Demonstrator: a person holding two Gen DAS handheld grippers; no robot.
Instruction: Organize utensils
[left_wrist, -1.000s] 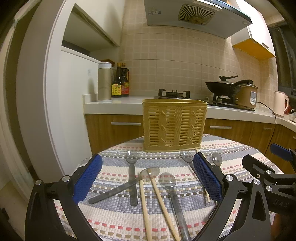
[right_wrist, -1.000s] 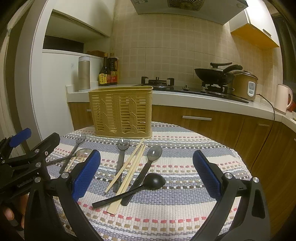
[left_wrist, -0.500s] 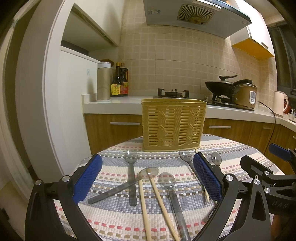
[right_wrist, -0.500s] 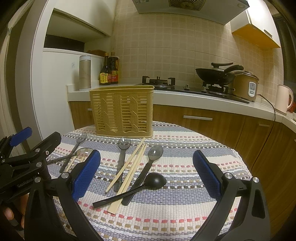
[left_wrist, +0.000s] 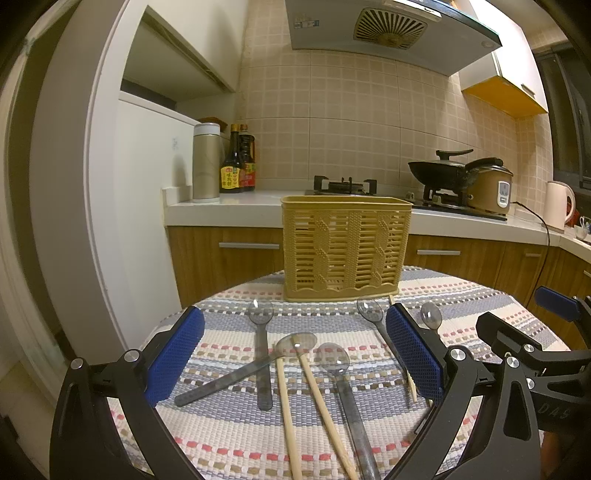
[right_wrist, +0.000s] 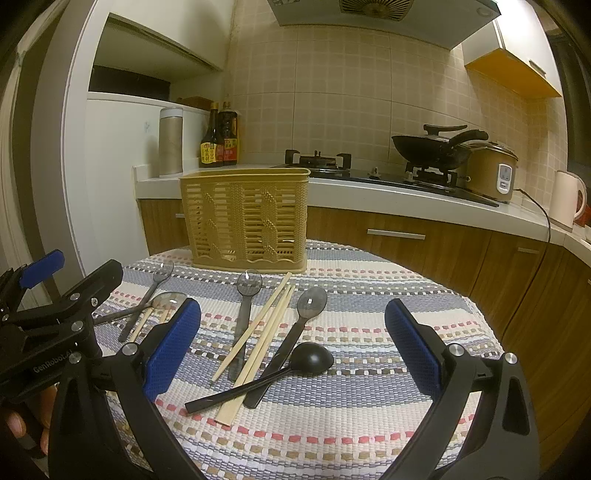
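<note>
Both tools hang above a round worktop (left_wrist: 461, 295) covered in a striped woven cloth. The left hand-held gripper (left_wrist: 293, 358) is spread wide with nothing between its blue pads (left_wrist: 173, 360), and the right hand-held gripper (right_wrist: 293, 345) is just as wide and just as empty.

In the left wrist view, a yellow slatted basket (left_wrist: 345, 247) stands upright at the centre of the frame, on the far side of the cloth. Below it, in the lower middle, lie clear grey spoons (left_wrist: 260, 332), one crossing another, with two wooden chopsticks (left_wrist: 317, 391) running down towards the bottom edge. Another clear spoon (left_wrist: 430, 315) lies right of centre, partly behind the right pad.

In the right wrist view the basket sits upper left of centre. Below it, in the middle of the frame, a loose bundle of chopsticks (right_wrist: 258, 332) slants across the cloth, touching a grey spoon (right_wrist: 245, 306) on its left and a dark spoon (right_wrist: 295, 328) on its right. A black ladle-shaped spoon (right_wrist: 310, 360) lies bowl down across the lower end of that pile. The left tool shows at the left edge of this frame, with fingertips (right_wrist: 14, 424) of the person at the lower left corner
</note>
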